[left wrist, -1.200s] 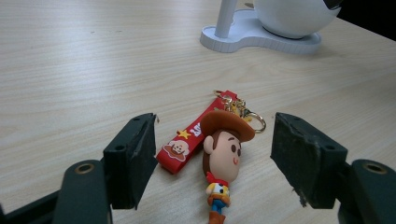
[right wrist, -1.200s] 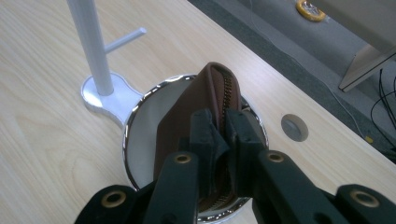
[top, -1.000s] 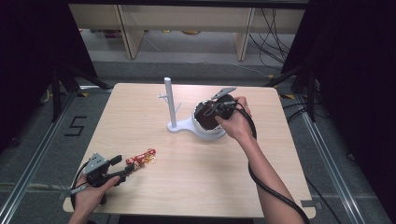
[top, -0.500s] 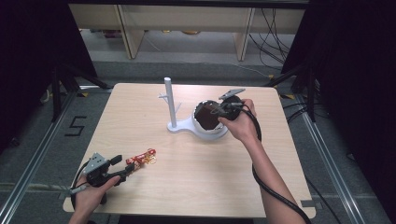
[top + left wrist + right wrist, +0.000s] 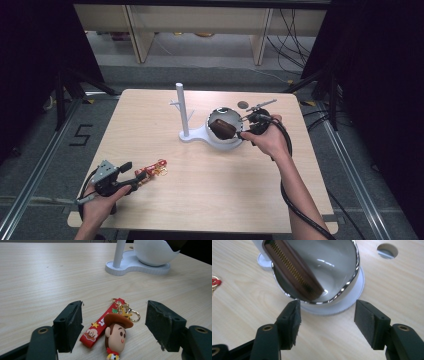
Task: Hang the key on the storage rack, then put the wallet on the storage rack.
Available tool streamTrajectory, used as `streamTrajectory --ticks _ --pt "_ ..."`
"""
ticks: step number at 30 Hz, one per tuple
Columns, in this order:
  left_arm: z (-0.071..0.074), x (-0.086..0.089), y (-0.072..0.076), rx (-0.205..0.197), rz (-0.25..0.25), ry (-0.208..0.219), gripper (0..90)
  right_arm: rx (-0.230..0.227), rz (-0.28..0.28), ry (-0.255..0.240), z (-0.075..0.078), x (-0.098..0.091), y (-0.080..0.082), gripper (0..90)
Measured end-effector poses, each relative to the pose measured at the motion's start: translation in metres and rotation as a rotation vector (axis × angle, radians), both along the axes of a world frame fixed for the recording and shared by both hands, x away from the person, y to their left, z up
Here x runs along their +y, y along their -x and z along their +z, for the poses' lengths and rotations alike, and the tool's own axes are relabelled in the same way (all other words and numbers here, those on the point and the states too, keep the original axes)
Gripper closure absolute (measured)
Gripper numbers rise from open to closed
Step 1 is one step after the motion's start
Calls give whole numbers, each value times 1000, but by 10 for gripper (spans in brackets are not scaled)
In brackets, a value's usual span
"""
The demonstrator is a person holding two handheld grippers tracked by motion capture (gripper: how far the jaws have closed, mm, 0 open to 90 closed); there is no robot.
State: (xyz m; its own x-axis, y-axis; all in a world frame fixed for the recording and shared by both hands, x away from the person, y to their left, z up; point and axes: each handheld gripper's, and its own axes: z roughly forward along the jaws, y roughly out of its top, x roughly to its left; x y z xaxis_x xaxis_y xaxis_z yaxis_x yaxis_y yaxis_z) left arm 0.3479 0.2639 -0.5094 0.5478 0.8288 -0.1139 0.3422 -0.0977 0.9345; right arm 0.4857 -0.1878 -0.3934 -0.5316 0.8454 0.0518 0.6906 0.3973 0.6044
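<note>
A white stand (image 5: 192, 136) carries an upright post (image 5: 182, 107) and a shiny tilted bowl (image 5: 231, 142). A brown zipped pouch (image 5: 222, 128) leans inside the bowl (image 5: 337, 262), zipper up (image 5: 292, 267). My right gripper (image 5: 244, 129) sits just right of the bowl. Its jaws have just been opening and now stand open (image 5: 327, 315) with nothing between them. At the front left, my left gripper (image 5: 134, 171) is open and low over the table. A cowboy-figure keychain (image 5: 116, 333) with a red strap (image 5: 154, 168) lies between its jaws, untouched.
A round hole (image 5: 243, 104) is cut in the wooden table (image 5: 200, 200) behind the bowl. Pale shelving (image 5: 200, 30) stands beyond the far edge. A black cable (image 5: 295, 200) trails along the right forearm.
The right gripper has let go of the brown pouch, opened, and drawn back to the right of the bowl. The pouch now rests in the bowl. The left gripper has not moved.
</note>
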Motion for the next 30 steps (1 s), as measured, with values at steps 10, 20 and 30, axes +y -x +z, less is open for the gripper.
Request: streamTrajectory --ticks 10,20,30 --pt "14 -4 0 24 -52 -73 293 65 -39 -25 -14 -17 28 651" --pt "35 -9 -15 106 -106 -187 300 150 -35 -2 -29 -28 35 670" --pt "45 -6 -21 193 -230 -369 324 193 -86 1 -32 -34 45 646"
